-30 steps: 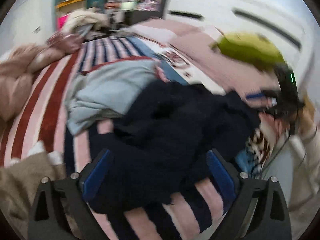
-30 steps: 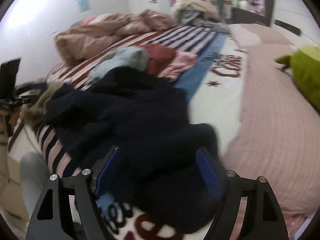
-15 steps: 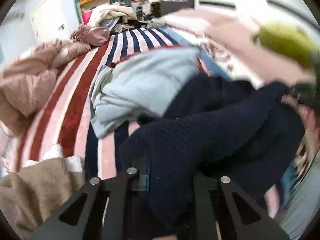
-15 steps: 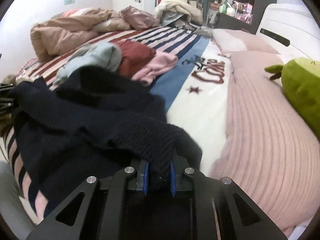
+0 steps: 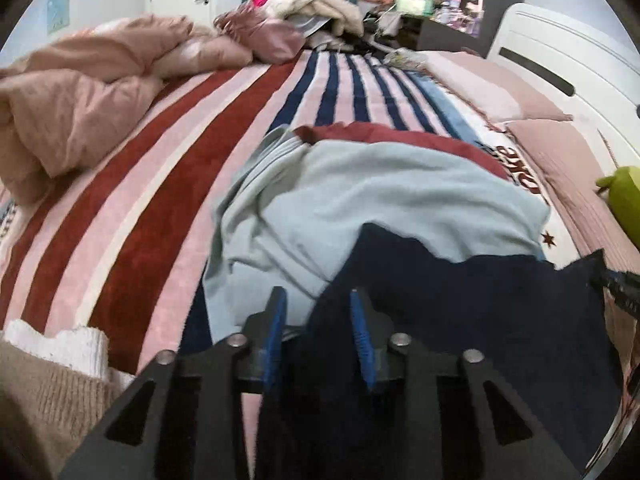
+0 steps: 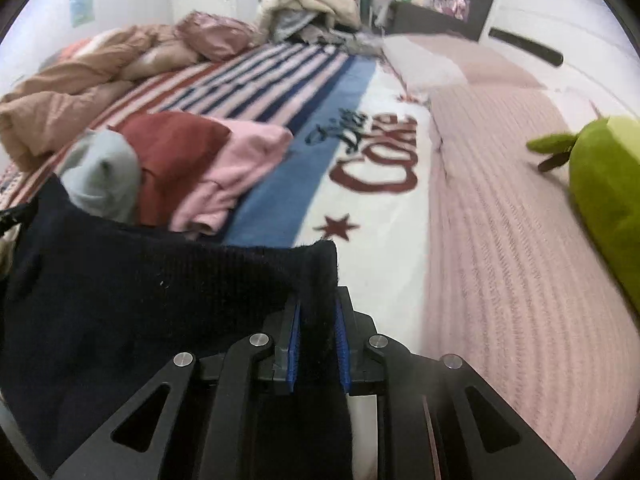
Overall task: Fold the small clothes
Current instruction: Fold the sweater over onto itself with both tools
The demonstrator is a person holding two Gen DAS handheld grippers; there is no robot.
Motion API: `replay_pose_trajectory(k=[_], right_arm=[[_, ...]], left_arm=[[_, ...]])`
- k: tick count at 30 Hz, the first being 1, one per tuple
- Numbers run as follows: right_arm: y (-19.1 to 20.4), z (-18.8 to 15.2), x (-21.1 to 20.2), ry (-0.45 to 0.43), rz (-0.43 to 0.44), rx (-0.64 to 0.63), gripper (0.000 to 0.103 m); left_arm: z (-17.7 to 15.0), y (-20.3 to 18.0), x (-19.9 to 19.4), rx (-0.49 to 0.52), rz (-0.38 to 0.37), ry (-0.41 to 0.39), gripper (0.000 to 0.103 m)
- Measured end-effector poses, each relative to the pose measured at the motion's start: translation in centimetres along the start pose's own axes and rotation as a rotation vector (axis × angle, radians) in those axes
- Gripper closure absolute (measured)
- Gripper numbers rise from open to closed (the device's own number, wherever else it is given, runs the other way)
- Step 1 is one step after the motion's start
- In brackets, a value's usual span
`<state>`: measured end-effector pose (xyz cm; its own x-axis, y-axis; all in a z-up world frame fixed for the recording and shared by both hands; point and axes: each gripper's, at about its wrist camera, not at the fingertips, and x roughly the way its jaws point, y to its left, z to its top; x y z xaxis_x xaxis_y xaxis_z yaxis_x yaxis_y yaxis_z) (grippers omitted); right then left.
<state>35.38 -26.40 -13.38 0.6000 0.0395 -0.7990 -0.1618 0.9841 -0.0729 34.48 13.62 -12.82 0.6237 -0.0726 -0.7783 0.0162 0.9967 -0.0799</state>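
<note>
Right wrist view: right gripper (image 6: pixel 316 316) angled down, clamping navy sweater (image 6: pixel 120 280) (corner).

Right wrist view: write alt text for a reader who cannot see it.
The right gripper pinches the edge of a dark navy knit garment above a bed. Behind lie light blue, red and pink clothes on a striped blanket; a green plush toy sits right.

I'm holding both grippers angled downward. My right gripper (image 6: pixel 316 316) is clamping a fold of the navy knit (image 6: pixel 120 280) between its blue pads (image 6: pixel 294 344). My left gripper (image 5: pixel 316 316) has just been opening, its pads standing apart around the same fabric.
</note>
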Motion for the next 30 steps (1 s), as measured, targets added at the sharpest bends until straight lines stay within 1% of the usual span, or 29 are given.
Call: replay_pose_trajectory(k=[1, 2, 3, 4, 5, 6, 7, 8, 10, 11, 12, 13, 15, 16, 17, 19, 20, 21, 22, 25, 27, 28, 30], right_arm=[[-0.1, -0.1, 0.1, 0.002, -0.011, 0.004, 0.085], [-0.3, -0.3, 0.0, -0.005, -0.037, 0.006, 0.078], [-0.5, -0.5, -0.5, -0.013, -0.042, 0.007, 0.074], [-0.7, -0.8, -1.1, -0.023, -0.030, 0.012, 0.061], [-0.9, -1.4, -2.0, -0.038, 0.002, 0.022, 0.051], [-1.1, -2.0, -2.9, -0.048, 0.030, 0.029, 0.048], [-1.2, -3.1, -3.9, -0.052, 0.072, 0.034, 0.046], [-1.2, -4.3, -4.9, -0.051, 0.106, 0.037, 0.043], [-1.2, -6.7, -6.5, -0.056, 0.160, 0.047, 0.038], [-1.1, -8.5, -7.5, -0.054, 0.190, 0.058, 0.035], [-1.2, -9.9, -8.2, -0.055, 0.209, 0.072, 0.033], [-1.3, -11.5, -9.0, -0.060, 0.230, 0.098, 0.031], [-1.7, -14.8, -10.3, -0.055, 0.275, 0.166, 0.030], [-1.7, -16.3, -10.8, -0.055, 0.288, 0.204, 0.030], [-1.5, -18.2, -11.4, -0.046, 0.298, 0.246, 0.030], [-1.0, -20.5, -12.4, -0.065, 0.322, 0.272, 0.029], [-0.7, -21.9, -13.0, -0.082, 0.315, 0.298, 0.028], [-0.6, -22.8, -13.1, -0.082, 0.319, 0.321, 0.027], [-0.4, -23.9, -13.0, -0.072, 0.354, 0.360, 0.027], [-0.2, -25.0, -11.9, -0.060, 0.473, 0.438, 0.027], [0.0, -24.7, -11.5, -0.083, 0.480, 0.460, 0.026], [0.1, -24.3, -11.3, -0.093, 0.490, 0.468, 0.026], [0.2, -23.3, -10.4, -0.085, 0.523, 0.495, 0.026]], left_arm=[[-0.2, 0.2, -0.2, -0.001, -0.004, -0.005, 0.053], [-0.5, 0.3, -0.7, 0.006, -0.019, -0.014, 0.046], [-1.1, 0.3, -1.5, 0.016, -0.045, -0.023, 0.036], [-1.5, 0.3, -2.1, 0.021, -0.067, -0.030, 0.033], [-2.2, 0.4, -2.9, 0.023, -0.095, -0.036, 0.032], [-2.9, 0.5, -3.7, 0.024, -0.121, -0.033, 0.029], [-3.7, 0.6, -4.6, 0.022, -0.149, -0.031, 0.024], [-4.9, 0.6, -5.7, 0.020, -0.177, -0.032, 0.021], [-6.9, 0.7, -7.6, 0.024, -0.213, -0.037, 0.018], [-8.3, 0.8, -8.6, 0.014, -0.218, -0.040, 0.017], [-9.4, 1.1, -9.4, 0.000, -0.221, -0.039, 0.016], [-11.0, 1.4, -10.3, -0.025, -0.241, -0.038, 0.016], [-13.4, 1.5, -11.7, -0.054, -0.282, -0.033, 0.015], [-14.3, 1.6, -12.2, -0.059, -0.296, -0.037, 0.013], [-15.9, 1.7, -13.0, -0.069, -0.327, -0.037, 0.012], [-17.9, 2.2, -13.6, -0.115, -0.375, -0.021, 0.011], [-19.1, 2.5, -13.7, -0.154, -0.401, -0.013, 0.011], [-20.1, 2.6, -13.5, -0.186, -0.426, 0.002, 0.011], [-20.6, 2.6, -13.3, -0.203, -0.440, 0.010, 0.011], [-21.6, 2.2, -11.9, -0.255, -0.489, 0.029, 0.011], [-21.4, 2.0, -11.1, -0.283, -0.524, 0.012, 0.011], [-21.0, 1.8, -10.5, -0.313, -0.545, -0.013, 0.011], [-20.2, 1.7, -9.4, -0.357, -0.584, -0.037, 0.011]])
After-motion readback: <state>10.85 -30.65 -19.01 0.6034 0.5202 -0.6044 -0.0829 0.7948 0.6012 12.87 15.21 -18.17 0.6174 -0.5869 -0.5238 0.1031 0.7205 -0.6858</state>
